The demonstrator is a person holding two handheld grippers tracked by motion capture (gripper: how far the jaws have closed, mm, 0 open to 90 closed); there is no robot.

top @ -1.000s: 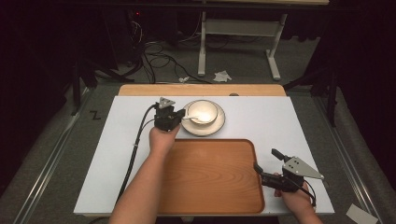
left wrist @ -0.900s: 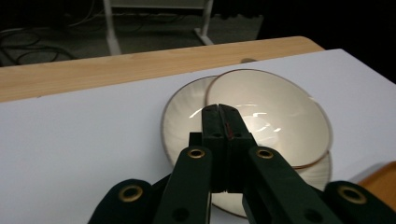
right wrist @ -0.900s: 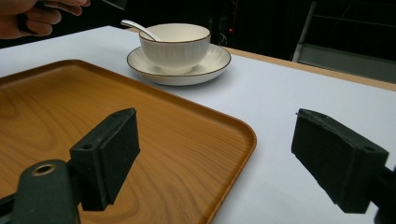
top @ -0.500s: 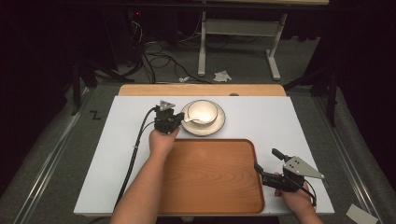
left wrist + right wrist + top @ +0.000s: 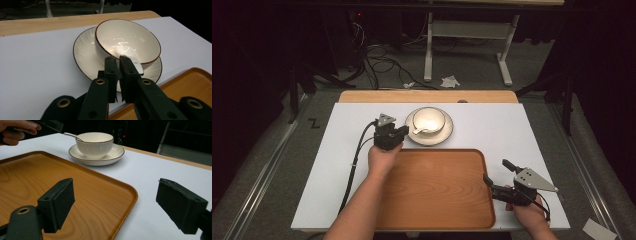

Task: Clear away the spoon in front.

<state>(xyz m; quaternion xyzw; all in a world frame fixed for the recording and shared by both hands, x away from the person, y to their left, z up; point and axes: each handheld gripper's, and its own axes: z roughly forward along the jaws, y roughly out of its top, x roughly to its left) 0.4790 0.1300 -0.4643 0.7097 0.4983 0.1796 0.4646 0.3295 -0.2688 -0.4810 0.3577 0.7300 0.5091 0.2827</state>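
Two hand-held grippers work at a white table that carries one bowl, one saucer, one spoon and one wooden tray. The left gripper [image 5: 403, 131] sits just beside the saucer [image 5: 83, 53], its jaws pointing at the single cream bowl [image 5: 127, 41] with a dark rim that stands on that saucer. The jaws have just been opening a little and stand almost together, a thin slit between them, with the flat handle end of the one white spoon [image 5: 130, 56] lying at their tips; whether the pads press on it I cannot tell. The spoon's scoop rests inside the bowl, its handle leaning over the rim toward this gripper. The right gripper [image 5: 496, 179] hovers at the tray's right edge, well apart from the bowl, jaws wide apart with nothing between them. One jaw hangs over the wooden tray [image 5: 37, 177], the other over bare white table [image 5: 155, 170].
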